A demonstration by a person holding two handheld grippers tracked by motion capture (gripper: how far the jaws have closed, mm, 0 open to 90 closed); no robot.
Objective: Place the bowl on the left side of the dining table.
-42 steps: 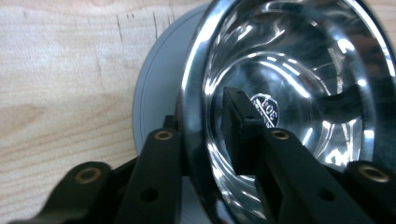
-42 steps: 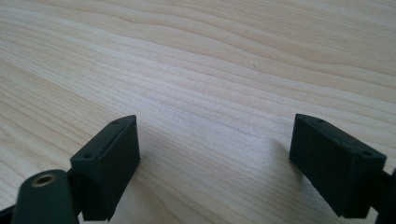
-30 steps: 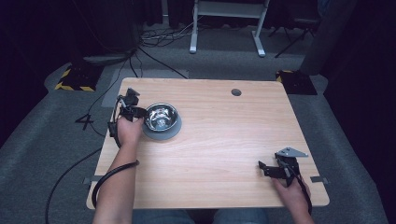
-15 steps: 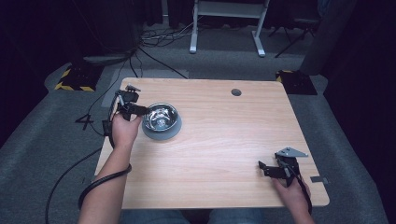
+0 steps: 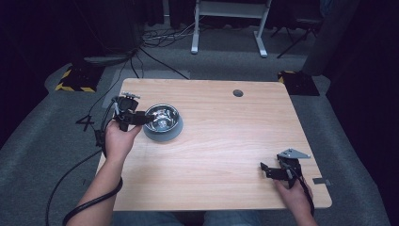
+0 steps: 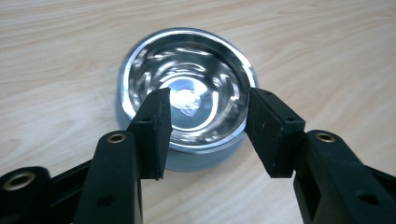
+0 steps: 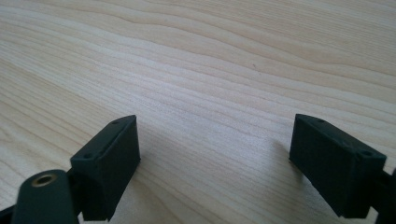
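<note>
Left hand-held gripper (image 5: 141, 117) and right hand-held gripper (image 5: 264, 170) both spread apart.

Left tool (image 5: 149, 118): black frame, small silver hardware on top, thick black cable (image 5: 89, 202) trailing from it past forearm. Jaws: flat matte black rectangular pads (image 6: 156, 130) on black arms, brass-coloured eyelets (image 6: 116, 137) at arm joints, small dark screw recesses in pad edges.

Right tool (image 5: 262, 169): same black build, grey three-cornered plate (image 5: 291, 154) on top, black cable along wrist. Its pads (image 7: 112, 163) blocky, matte black, one brass eyelet beside left pad.

Forearms bare, no sleeves visible.
</note>
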